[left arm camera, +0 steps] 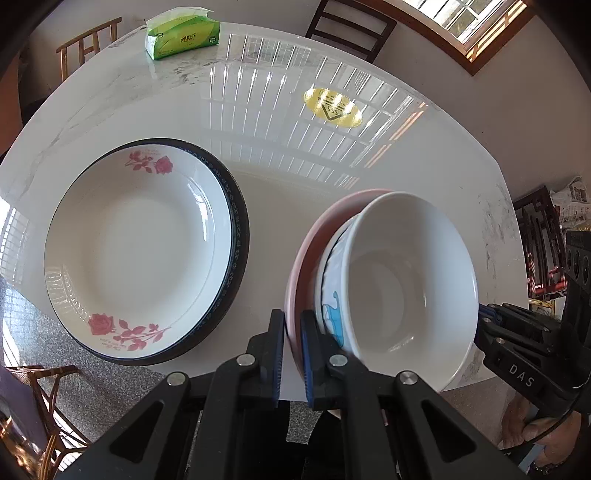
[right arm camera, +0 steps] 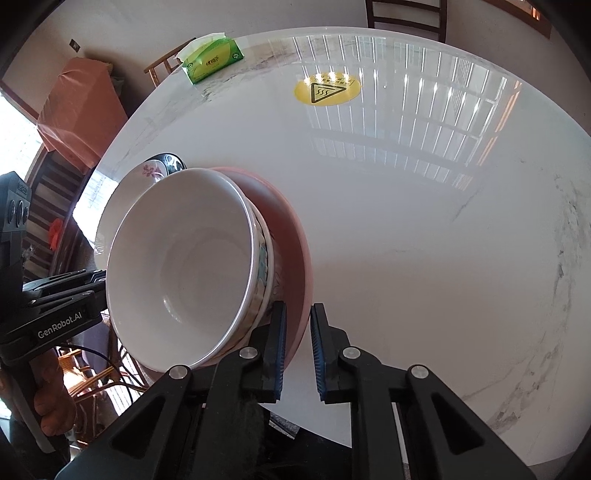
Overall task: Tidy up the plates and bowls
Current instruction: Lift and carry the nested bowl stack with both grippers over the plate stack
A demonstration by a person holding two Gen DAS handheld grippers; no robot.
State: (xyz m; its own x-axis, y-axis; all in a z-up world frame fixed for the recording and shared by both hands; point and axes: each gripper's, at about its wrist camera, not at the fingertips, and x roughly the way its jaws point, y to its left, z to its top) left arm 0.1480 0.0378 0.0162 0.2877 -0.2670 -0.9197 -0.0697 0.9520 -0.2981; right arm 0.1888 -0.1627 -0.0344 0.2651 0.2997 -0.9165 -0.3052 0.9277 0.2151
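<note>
Pinching between both tools [left arm camera: 293, 332]: pink plate [left arm camera: 295, 295]

I see a glossy white marble table [left arm camera: 280, 192] reflecting a barred window [left arm camera: 465, 18]; dark wooden chair [left arm camera: 351, 26] beyond, speckled grey floor [left arm camera: 74, 354] below.

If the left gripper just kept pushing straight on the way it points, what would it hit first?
The left gripper is already clamped on the rim of the pink plate, so it would drive against that plate, then probably the white table beneath; depth is unclear.
</note>
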